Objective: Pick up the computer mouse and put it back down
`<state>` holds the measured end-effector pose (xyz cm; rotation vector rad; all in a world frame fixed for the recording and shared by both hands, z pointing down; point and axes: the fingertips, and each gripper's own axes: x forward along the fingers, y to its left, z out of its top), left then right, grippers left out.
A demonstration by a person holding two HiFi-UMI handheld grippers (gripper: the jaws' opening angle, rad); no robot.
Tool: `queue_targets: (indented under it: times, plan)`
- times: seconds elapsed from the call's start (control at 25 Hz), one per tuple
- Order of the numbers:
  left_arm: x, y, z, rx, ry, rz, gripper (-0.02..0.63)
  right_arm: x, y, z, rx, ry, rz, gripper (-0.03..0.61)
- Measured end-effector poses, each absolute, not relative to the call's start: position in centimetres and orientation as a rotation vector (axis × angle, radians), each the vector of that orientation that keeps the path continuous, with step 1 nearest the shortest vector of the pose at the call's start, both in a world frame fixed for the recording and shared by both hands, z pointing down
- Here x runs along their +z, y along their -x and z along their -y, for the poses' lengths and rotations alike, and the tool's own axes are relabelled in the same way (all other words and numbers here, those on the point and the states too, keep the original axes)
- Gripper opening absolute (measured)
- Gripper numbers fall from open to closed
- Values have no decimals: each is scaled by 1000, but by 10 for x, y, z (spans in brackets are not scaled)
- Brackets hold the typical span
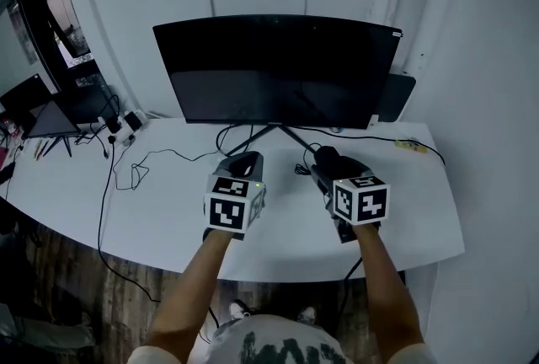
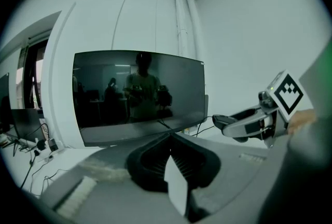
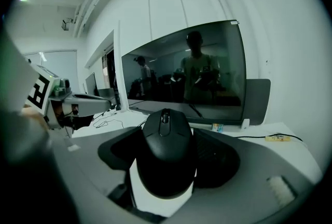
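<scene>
A black computer mouse point(image 3: 166, 151) sits between the pads of my right gripper point(image 3: 167, 137), lifted off the white desk point(image 1: 168, 215) with its wheel end pointing away toward the monitor. From the head view the mouse point(image 1: 328, 157) shows as a dark lump at the tip of the right gripper point(image 1: 325, 162). My left gripper point(image 1: 242, 163) hovers beside it to the left, above the desk. Its jaws meet at the tip with nothing between them point(image 2: 169, 136). The right gripper point(image 2: 228, 123) also shows off to the right in the left gripper view.
A wide curved dark monitor point(image 1: 278, 67) stands at the back of the desk on a splayed stand. Black cables point(image 1: 126, 173) trail over the left part, near a power strip point(image 1: 126, 126). A small yellow item point(image 1: 410, 146) lies at the back right. Walls close behind.
</scene>
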<state>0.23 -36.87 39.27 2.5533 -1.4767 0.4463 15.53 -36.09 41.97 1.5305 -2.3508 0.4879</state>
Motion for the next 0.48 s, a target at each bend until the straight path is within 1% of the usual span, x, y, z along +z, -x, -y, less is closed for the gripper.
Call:
queue_targets:
  times: [0.48]
  plan:
    - [378, 11, 372, 387, -2577, 1468, -2, 372, -145, 358, 373, -1640, 2397, 311]
